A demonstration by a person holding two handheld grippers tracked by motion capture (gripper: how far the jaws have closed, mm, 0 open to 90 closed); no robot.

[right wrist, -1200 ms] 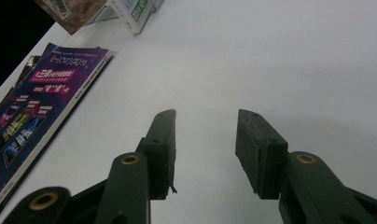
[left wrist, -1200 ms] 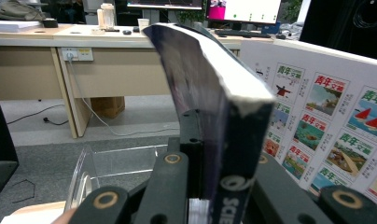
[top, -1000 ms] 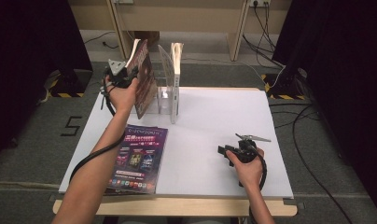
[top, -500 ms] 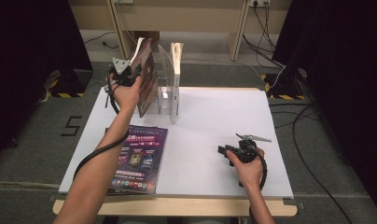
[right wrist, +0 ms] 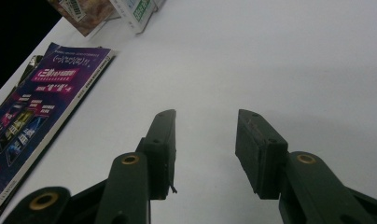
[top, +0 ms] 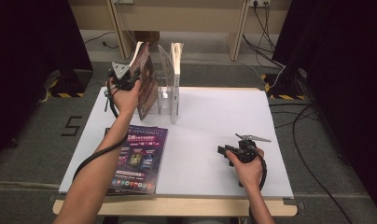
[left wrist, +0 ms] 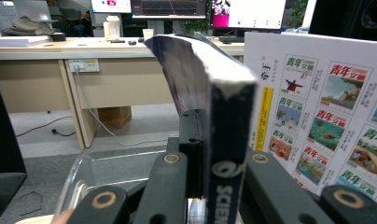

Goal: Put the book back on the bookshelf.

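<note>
My left gripper [top: 133,77] is shut on a dark-covered magazine [top: 144,81] and holds it upright at the left slot of a clear acrylic rack [top: 164,95]. In the left gripper view both jaws clamp the magazine's spine [left wrist: 226,154], and its pages curl away above. A white magazine [top: 176,77] stands in the rack just to the right, its cover of small pictures [left wrist: 326,112] close beside the held one. A purple magazine [top: 139,156] lies flat at the table's front left. My right gripper [top: 225,152] rests low over the table at the right, open with nothing between its jaws [right wrist: 205,140].
The white table [top: 214,116] has its front edge near the person's arms. The purple magazine [right wrist: 39,100] lies left of the right gripper's jaws. Cables trail on the floor at the right [top: 308,140]. A wooden desk frame [top: 177,18] stands behind the table.
The left hand has shifted slightly right with the magazine, closer to the rack. The right hand has stayed in place.
</note>
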